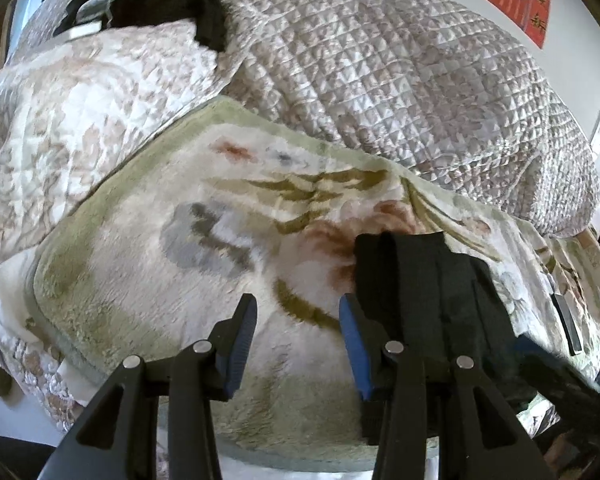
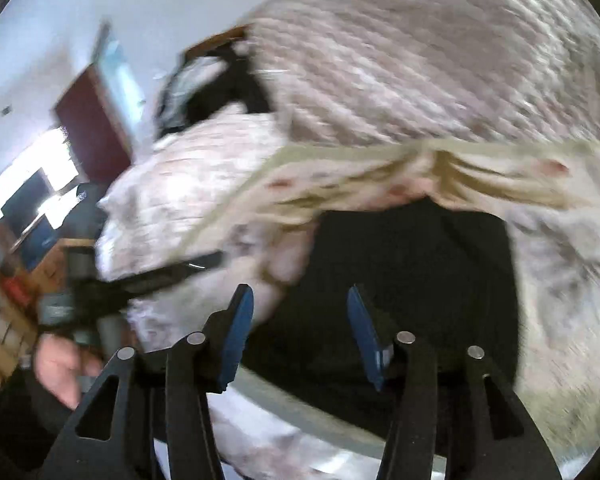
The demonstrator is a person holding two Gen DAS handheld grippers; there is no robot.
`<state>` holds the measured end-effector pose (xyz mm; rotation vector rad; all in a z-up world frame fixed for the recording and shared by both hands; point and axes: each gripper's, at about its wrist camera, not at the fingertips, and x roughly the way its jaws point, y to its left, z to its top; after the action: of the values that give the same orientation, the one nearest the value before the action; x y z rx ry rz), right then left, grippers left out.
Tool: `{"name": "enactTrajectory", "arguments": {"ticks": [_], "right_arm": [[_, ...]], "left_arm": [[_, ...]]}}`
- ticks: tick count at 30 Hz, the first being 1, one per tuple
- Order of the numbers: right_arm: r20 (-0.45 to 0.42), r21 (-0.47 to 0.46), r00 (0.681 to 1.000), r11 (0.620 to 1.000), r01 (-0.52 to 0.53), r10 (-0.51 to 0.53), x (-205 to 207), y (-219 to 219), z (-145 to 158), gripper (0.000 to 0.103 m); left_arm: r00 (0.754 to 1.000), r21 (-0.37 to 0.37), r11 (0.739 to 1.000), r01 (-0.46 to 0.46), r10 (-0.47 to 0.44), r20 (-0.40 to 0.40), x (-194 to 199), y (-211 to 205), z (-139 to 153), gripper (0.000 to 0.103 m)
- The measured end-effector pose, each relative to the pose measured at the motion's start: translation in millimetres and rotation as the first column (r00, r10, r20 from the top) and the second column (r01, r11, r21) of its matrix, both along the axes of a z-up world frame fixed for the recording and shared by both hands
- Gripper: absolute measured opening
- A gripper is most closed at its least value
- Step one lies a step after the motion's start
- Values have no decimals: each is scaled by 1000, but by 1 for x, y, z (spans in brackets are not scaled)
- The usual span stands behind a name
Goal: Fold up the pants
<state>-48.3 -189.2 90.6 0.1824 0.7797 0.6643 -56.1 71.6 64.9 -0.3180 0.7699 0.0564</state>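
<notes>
Folded black pants (image 1: 420, 280) lie on a floral fleece blanket (image 1: 172, 264) on the bed, just right of my left gripper (image 1: 298, 316). That gripper is open and empty, its right finger (image 1: 354, 344) at the pants' left edge. In the blurred right wrist view the pants (image 2: 412, 280) lie as a dark block straight ahead. My right gripper (image 2: 300, 312) is open and empty just above their near left part. The left gripper (image 2: 172, 272) and the hand holding it (image 2: 56, 364) show at the left there.
A grey quilted cover (image 1: 400, 80) lies heaped behind the blanket, a white floral quilt (image 1: 60, 120) to the left. Dark clothes (image 1: 172, 12) lie at the far end of the bed. The bed's near edge runs below the grippers. Furniture (image 2: 16, 240) stands beyond the bed.
</notes>
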Motion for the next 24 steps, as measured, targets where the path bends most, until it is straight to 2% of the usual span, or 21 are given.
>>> {"name": "enactTrajectory", "arguments": {"ticks": [1,4,6,8,10,12,14,17,19,21,24], "right_arm": [[-42,-26,999,999,28,-29,4,-4,-11,16],[-163,-69,987,998,-2,-9,10,0,-43,13],[-151,-43,987,997,-59,52,8,9,-39,13],[-142,-30,989,998,-53,48,10,7,-34,13],[-121,-11,993,1000,3,-4,19,-8,-27,13],[-118,-41,989,996,81,-86,34,-27,-23,13],[-130,-107,979,984,141,-154,56,-42,-24,13],[-143,-173,973,973,154,-179,96,-52,-27,13],[-136,-178,974,972,153,-179,101,-51,-28,13],[-123,-185,975,969,161,-186,118,-51,-33,13],[-164,-197,964,964,178,-211,135,-56,-52,12]], "left_arm": [[1000,0,1000,11,-11,5,2,-4,3,46],[999,-16,999,51,-51,14,11,-18,9,46],[996,-23,996,83,-83,18,17,-30,13,46],[993,-28,993,119,-118,22,25,-42,17,46],[986,-34,986,166,-165,29,34,-54,21,46],[977,-41,977,211,-211,14,48,-65,19,46],[973,-41,972,230,-230,0,62,-73,17,46],[966,-30,966,257,-258,-23,84,-82,9,46],[960,-18,961,276,-276,-52,100,-85,-3,46],[961,28,965,260,-255,-105,113,-86,-19,46],[956,0,963,270,-268,-118,116,-81,-34,53]]}}
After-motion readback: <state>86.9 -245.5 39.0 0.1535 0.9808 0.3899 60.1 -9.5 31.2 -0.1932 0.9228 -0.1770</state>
